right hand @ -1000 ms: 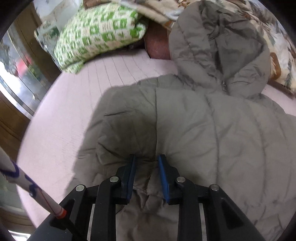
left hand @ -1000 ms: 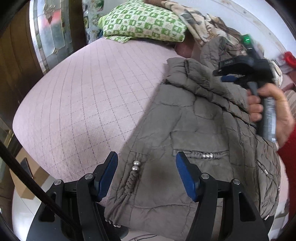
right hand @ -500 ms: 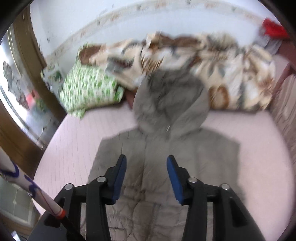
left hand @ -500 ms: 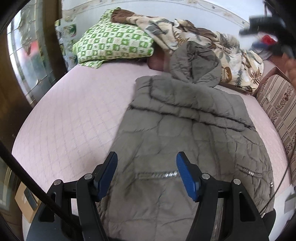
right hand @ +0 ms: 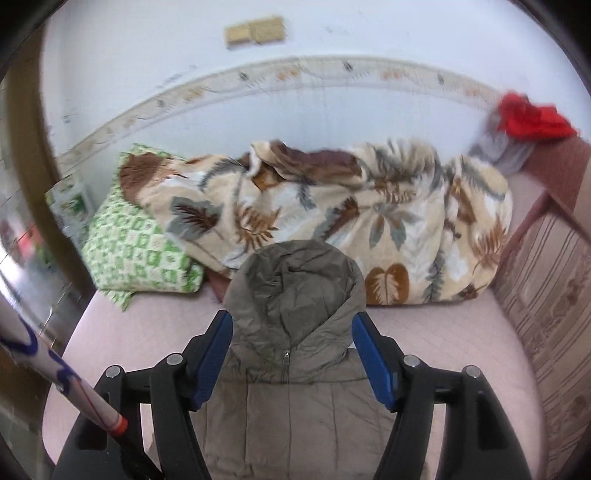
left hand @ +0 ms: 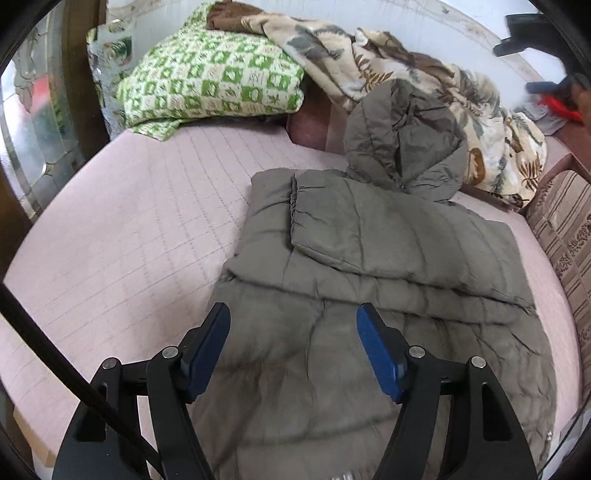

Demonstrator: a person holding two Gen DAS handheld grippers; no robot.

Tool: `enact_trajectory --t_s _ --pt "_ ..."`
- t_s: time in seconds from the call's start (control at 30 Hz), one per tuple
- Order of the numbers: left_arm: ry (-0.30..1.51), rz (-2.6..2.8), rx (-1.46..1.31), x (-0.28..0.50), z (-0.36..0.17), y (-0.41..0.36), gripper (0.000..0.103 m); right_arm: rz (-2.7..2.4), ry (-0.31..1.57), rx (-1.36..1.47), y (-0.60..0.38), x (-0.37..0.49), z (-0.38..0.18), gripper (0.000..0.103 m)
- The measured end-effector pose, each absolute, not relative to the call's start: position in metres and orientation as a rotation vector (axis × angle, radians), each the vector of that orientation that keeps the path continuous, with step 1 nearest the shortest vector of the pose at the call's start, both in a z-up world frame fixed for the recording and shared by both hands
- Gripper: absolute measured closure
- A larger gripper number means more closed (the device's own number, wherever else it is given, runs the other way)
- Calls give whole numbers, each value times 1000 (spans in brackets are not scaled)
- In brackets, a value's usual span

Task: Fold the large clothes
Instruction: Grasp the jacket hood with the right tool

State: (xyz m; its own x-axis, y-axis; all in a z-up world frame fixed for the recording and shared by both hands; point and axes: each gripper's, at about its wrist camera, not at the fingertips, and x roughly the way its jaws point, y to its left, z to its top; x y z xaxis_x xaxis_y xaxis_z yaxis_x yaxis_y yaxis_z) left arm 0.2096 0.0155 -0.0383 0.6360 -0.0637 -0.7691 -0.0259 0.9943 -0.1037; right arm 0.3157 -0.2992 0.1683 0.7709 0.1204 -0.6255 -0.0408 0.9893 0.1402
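A grey-olive padded coat [left hand: 369, 266] lies flat on the pink quilted bed [left hand: 129, 221]. One sleeve [left hand: 388, 236] is folded across its body and the hood [left hand: 402, 136] points toward the pillows. My left gripper [left hand: 292, 314] hovers over the coat's lower half. Its jaws are opening and nothing is between them. My right gripper [right hand: 291, 321] is raised well above the coat [right hand: 295, 417], looking down at the hood [right hand: 295, 280]. Its jaws are opening too and hold nothing. A blurred black part of the right gripper [left hand: 532, 33] shows at the top right of the left wrist view.
A green checked pillow [left hand: 210, 85] and a leaf-patterned blanket [right hand: 332, 214] lie at the head of the bed. A striped padded side panel [left hand: 565, 236] borders the right edge. Red cloth [right hand: 528, 118] sits at the far right corner. A glass-panelled door [left hand: 37, 110] stands on the left.
My right gripper let go of the coat fabric, opened and rose high above it. My left gripper slid from the pocket area along the coat. The sleeve now lies folded across the body.
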Motion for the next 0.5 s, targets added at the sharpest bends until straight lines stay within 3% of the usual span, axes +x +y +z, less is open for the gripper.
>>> enact_trajectory --t_s 0.3,0.5 --pt "961 -69 -186 246 -83 40 33 41 789 329 -286 455 83 31" --pt "993 -67 -259 253 -95 55 33 22 787 434 -261 531 60 16"
